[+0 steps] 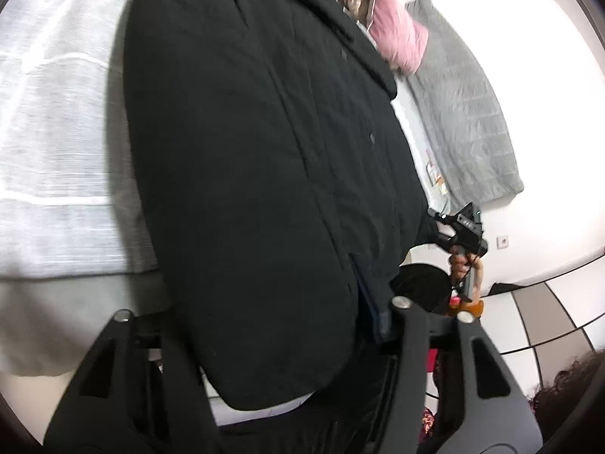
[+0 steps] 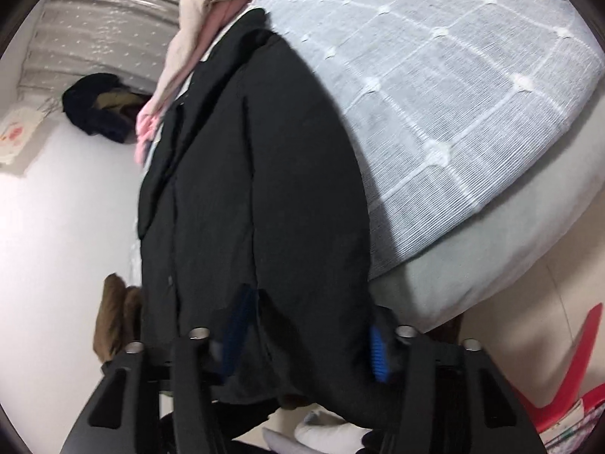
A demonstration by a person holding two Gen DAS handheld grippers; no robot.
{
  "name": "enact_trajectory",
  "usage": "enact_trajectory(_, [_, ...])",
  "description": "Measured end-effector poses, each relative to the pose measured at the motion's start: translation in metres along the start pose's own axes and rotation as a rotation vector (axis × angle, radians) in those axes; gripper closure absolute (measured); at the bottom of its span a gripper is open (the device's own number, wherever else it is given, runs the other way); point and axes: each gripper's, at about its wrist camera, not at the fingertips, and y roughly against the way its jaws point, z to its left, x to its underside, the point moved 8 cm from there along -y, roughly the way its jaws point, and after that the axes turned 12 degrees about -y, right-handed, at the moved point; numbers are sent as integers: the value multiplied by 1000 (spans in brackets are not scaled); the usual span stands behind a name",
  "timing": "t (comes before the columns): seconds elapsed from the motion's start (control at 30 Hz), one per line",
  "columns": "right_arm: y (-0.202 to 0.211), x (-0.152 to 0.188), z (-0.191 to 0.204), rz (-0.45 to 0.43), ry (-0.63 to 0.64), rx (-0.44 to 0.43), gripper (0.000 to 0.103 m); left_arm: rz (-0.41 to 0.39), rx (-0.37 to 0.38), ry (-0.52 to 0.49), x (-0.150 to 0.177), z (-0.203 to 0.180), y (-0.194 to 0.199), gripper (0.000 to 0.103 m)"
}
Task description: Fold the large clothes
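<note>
At the bed's near edge: black padded coat lies lengthwise on the bed, its hem hanging over the edge toward both claws.
Right claw: closed onto the hem, coat bunched between the blue pads, one at 9 o'clock, one at 3 o'clock. Hold looks firm but thick.
Left claw: fingers straddle the hem; one blue pad shows beside the fabric at 3 o'clock, the other is hidden under the coat. I cannot tell whether the coat is pinched yet.
Other claw seen from left view: right claw sits at 3 o'clock at the coat's far corner.
Risk, slip: padding is bulky and slick-looking; an uneven or shallow bite could let one corner slide out on lifting, leaving a skewed fold.
Risk, single layer: catching only the top layer would pull the front open along the snaps.
Risk, clutter: pink garment at 12 o'clock touches the collar end and could get dragged or trapped in the fold.
Risk, overhang: weight off the edge may pull the coat to the floor.
</note>
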Motion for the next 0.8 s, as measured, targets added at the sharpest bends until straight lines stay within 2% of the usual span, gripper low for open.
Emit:
enact_trajectory(0.07, [0,2,2,20,0,-33,71,-2,-37,-44,-5,-9,-2,59])
enact_trajectory(0.13, [1,5,8,54,-7,-107,80,-24,-49,-68,-9,-16,0,65])
enact_trajectory(0.23, [1,7,10,81,-11,-160,85,-62,-58,-79,-14,-25,1,72])
enact_trajectory(0.3, [-1,7,10,78,8,-116,85,-75,-72,-82,-18,-29,-1,72])
enact_trajectory(0.4, [-8,5,2,90,7,-30,80,-54,-119,-79,-16,-26,-9,71])
enact_trajectory(0.43, [-10,5,-4,96,-3,-5,75,-46,-130,-75,-13,-24,-9,71])
enact_trajectory(0.5, [-11,5,-11,114,-6,26,72,-35,-149,-68,-11,-20,-10,71])
enact_trajectory(0.57, [-6,8,-6,104,50,39,82,-44,-139,-62,-8,-18,-7,73])
enact_trajectory(0.6, [-4,9,-3,87,70,42,89,-52,-135,-57,-8,-17,-6,77])
enact_trajectory(0.63, [-3,11,3,69,88,35,90,-65,-134,-52,-8,-16,-3,81])
enact_trajectory(0.73, [9,15,20,16,106,-72,93,-134,-106,-49,-15,-27,7,84])
enact_trajectory(0.8, [25,15,39,-20,96,-235,94,-196,-68,-61,-25,-39,20,85])
